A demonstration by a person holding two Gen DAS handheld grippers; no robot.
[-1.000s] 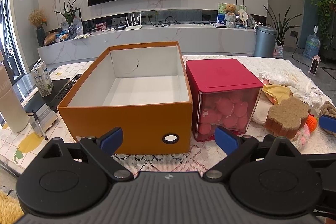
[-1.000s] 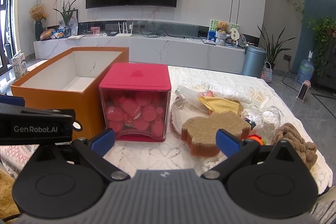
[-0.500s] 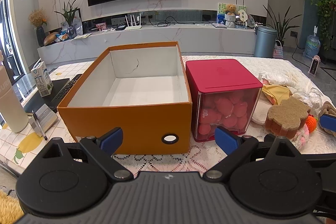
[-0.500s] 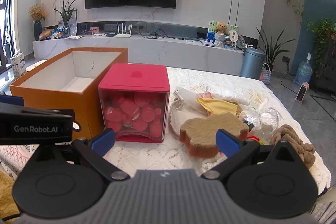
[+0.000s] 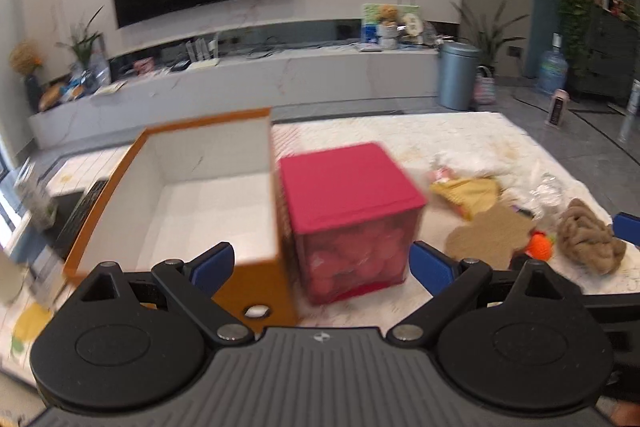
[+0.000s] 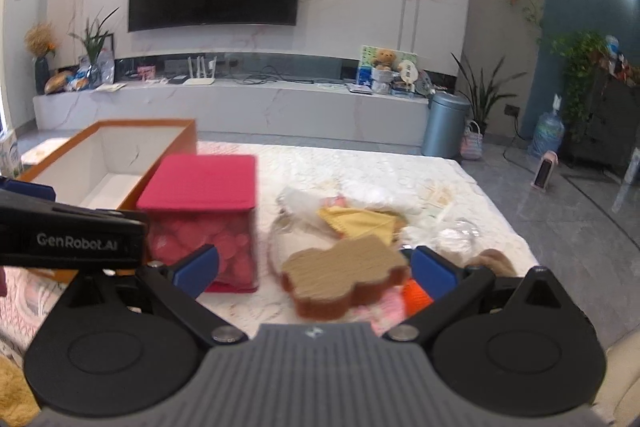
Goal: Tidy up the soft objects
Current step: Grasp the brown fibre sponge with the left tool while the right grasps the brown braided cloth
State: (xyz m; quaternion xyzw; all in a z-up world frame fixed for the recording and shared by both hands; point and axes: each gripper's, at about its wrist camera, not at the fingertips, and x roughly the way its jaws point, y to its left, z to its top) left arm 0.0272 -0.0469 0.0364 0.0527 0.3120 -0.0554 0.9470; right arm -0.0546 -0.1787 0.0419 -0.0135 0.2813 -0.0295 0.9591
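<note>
— Two grippers, both empty? What is each one doing?

— Both stand with their fingers spread wide and nothing between them. The left gripper [image 5: 322, 265] hangs low in front of the orange box [image 5: 256, 283] and the red-lidded cube [image 5: 352, 195]; the right gripper [image 6: 314, 267] faces the pile of soft things, with the brown flower-shaped sponge [image 6: 344, 275] lying straight ahead in the gap between its fingers.

— Why is the box where it is?

— It sits open-topped and bare inside, touching the cube's side, both on the lace cloth [image 6: 360, 163]. A fair guess is that the box is the bin meant for the soft things, placed near the heap so each carry is short.

— And the heap itself?

— It lies to the right of the cube: the sponge nearest, a yellow cloth [image 6: 356, 223] behind it, an orange knitted ball [image 5: 538, 247] and a tan knotted bundle [image 5: 588, 239] further right. The views are blurred, so the smaller items cannot be told apart.

— How does the sponge lie?

— Flat on its broad face, its longer span running roughly left to right across the right gripper's line — so a grip across its shorter width looks the likelier one.
</note>
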